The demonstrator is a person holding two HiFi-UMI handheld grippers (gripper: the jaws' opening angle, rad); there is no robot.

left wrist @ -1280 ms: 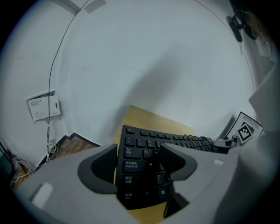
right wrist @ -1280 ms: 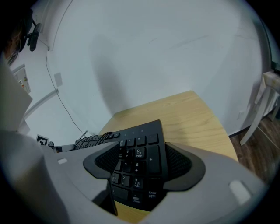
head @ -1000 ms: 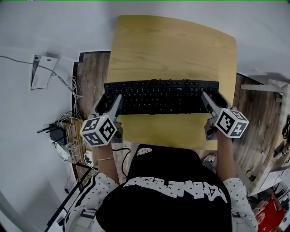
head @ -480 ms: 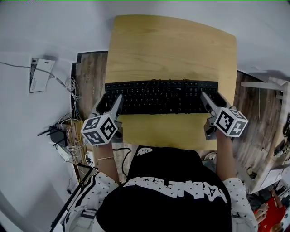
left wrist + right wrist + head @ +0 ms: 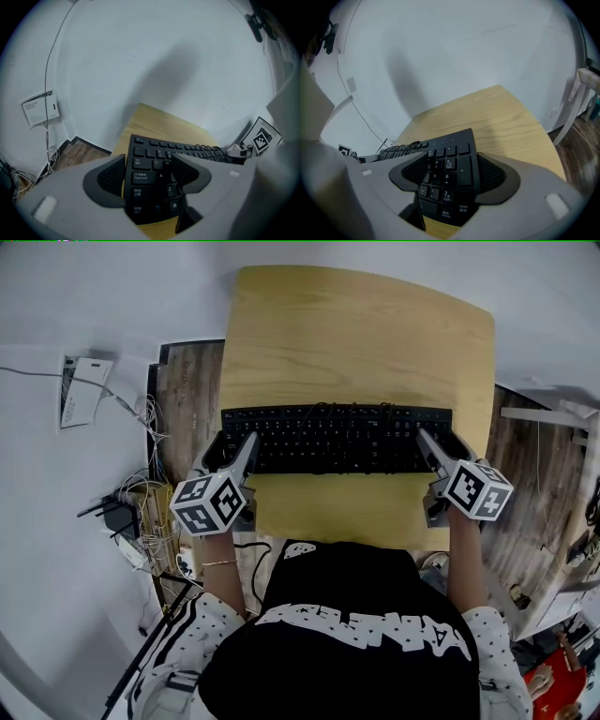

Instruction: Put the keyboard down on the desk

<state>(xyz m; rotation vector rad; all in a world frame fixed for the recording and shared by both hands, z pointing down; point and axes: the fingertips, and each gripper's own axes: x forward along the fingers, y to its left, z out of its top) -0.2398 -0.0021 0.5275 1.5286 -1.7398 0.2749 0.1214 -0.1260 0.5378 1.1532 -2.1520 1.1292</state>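
Observation:
A black keyboard point(image 5: 337, 439) stretches crosswise over the near half of the light wooden desk point(image 5: 356, 334). My left gripper point(image 5: 230, 454) is shut on its left end, with the jaws either side of the Caps Lock and Shift keys point(image 5: 140, 180). At the other end my right gripper point(image 5: 445, 451) is shut on the number pad point(image 5: 447, 171). The keyboard's coiled cable point(image 5: 347, 410) lies along its far edge. Whether the keyboard rests on the desk or hangs just above it cannot be told.
Tangled wires and a power strip point(image 5: 141, 521) lie on the floor left of the desk. A white card point(image 5: 82, 390) hangs on the wall at left. White furniture point(image 5: 553, 418) stands at the right. The person's black-shirted body point(image 5: 356, 634) is against the desk's near edge.
Hardly anything: both grippers keep their hold on the keyboard's ends, and the picture has only shifted a little.

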